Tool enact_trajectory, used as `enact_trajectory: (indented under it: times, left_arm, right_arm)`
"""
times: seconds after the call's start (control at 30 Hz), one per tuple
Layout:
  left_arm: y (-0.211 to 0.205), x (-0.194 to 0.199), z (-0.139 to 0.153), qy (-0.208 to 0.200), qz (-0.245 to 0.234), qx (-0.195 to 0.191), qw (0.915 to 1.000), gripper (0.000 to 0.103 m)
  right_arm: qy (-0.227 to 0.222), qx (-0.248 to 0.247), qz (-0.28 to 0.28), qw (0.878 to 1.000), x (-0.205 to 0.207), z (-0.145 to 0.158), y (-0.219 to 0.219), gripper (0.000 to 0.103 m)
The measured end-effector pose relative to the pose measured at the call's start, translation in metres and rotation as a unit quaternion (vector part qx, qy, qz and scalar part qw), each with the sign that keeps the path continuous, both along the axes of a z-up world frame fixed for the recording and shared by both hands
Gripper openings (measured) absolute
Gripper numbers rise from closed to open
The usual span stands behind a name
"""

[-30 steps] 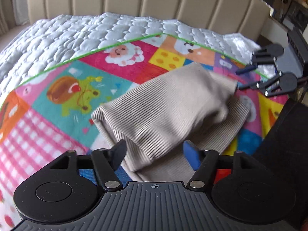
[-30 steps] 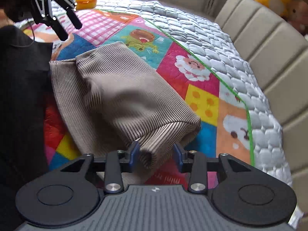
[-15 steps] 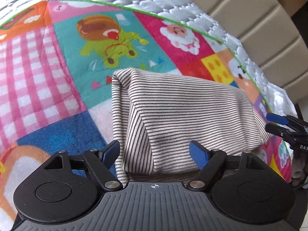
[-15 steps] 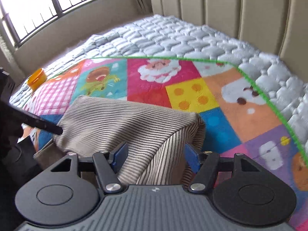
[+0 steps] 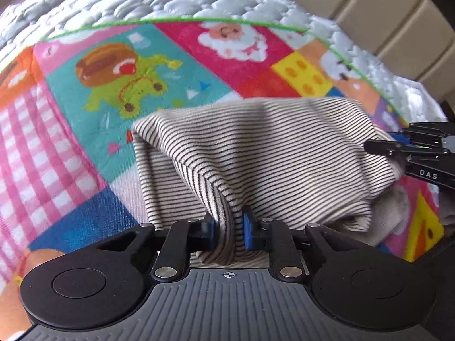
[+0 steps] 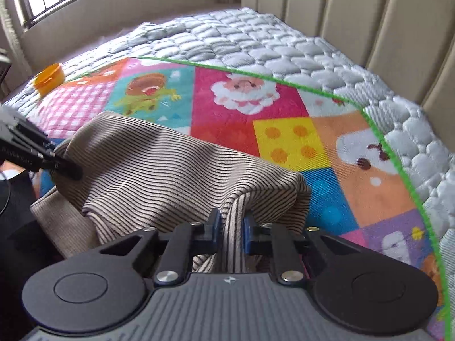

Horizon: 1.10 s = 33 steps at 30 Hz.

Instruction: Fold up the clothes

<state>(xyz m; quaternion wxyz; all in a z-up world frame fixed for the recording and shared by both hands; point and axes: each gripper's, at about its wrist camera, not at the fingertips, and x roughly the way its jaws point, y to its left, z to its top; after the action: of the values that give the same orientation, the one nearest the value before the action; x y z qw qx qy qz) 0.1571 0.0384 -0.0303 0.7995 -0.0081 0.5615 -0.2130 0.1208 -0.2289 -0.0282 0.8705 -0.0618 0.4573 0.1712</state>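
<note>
A beige garment with thin dark stripes (image 5: 273, 153) lies folded on a colourful cartoon play mat (image 5: 119, 85). My left gripper (image 5: 229, 228) is shut on a bunched fold at its near edge. My right gripper (image 6: 231, 228) is shut on a bunched fold at the garment's (image 6: 159, 170) other end. The right gripper also shows at the right edge of the left wrist view (image 5: 412, 147). The left gripper shows at the left edge of the right wrist view (image 6: 42, 156), against the cloth.
The mat (image 6: 284, 130) lies on a white quilted bed cover (image 6: 256, 39) with a padded beige headboard (image 6: 369, 14) behind. An orange bowl (image 6: 48, 78) sits at the far left of the bed. A window is beyond it.
Both grippers were open around the garment's edges half a second ago; both have now closed on bunched folds of it. The cloth between them has lifted slightly.
</note>
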Motion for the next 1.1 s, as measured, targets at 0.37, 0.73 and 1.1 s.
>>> enact_trajectory:
  times: [0.37, 0.73, 1.1]
  left_arm:
    - [-0.023, -0.041, -0.025, 0.067, -0.056, 0.126, 0.9881, 0.036]
    - [-0.025, -0.052, 0.006, 0.176, 0.064, -0.143, 0.9718, 0.082]
    - [-0.047, -0.052, -0.077, 0.245, 0.19, -0.183, 0.933, 0.083]
  right_arm:
    - [0.048, -0.06, 0.02, 0.997, -0.022, -0.04, 0.007, 0.022]
    - [-0.004, 0.036, -0.081, 0.996, 0.002, 0.003, -0.032, 0.073]
    - [-0.085, -0.002, -0.04, 0.996, 0.04, -0.002, 0.0, 0.081]
